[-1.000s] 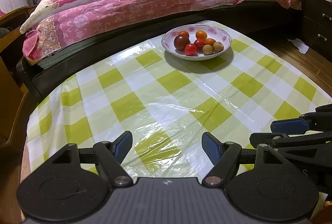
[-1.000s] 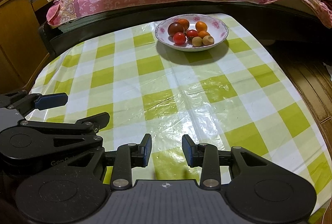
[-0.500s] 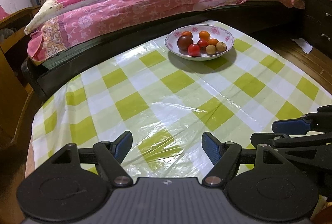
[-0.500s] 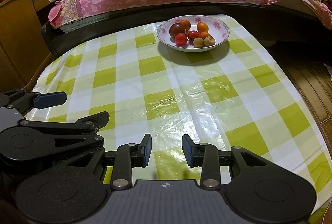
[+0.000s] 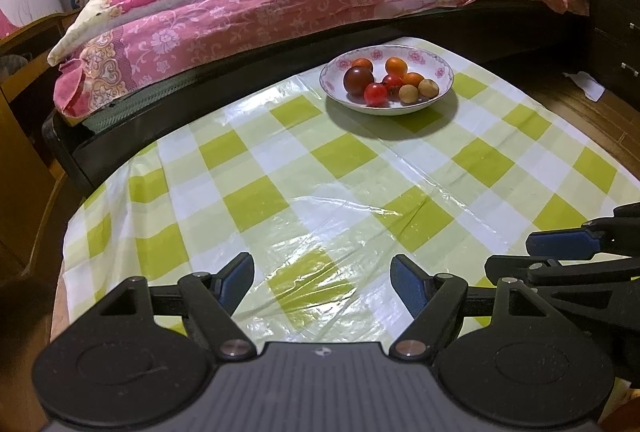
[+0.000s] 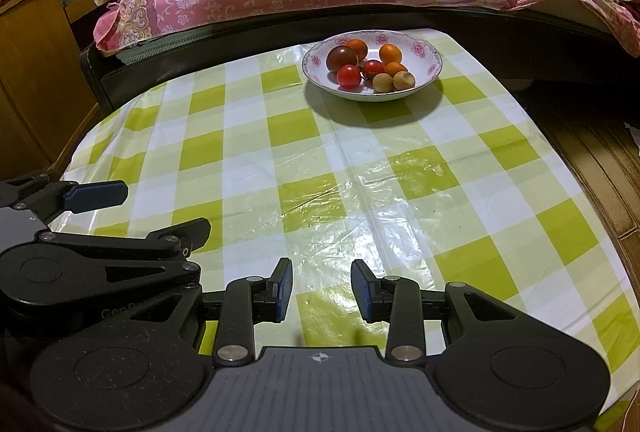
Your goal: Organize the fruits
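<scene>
**Fruit bowl lies straight ahead, well beyond both jaws**

The bowl [image 5: 386,82] of fruits sits at the far edge of the surface [image 6: 360,172]. Left gripper [image 5: 322,282] jaws are opening, empty; right gripper [image 6: 321,290] jaws stand apart, empty. Neither is clearly nearer

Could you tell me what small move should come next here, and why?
Probably carry the left tool forward toward the bowl. Both tools are empty and hover over the near tablecloth, far from the fruit; the left tool's jaws are opening, the right tool stands narrower.
</scene>
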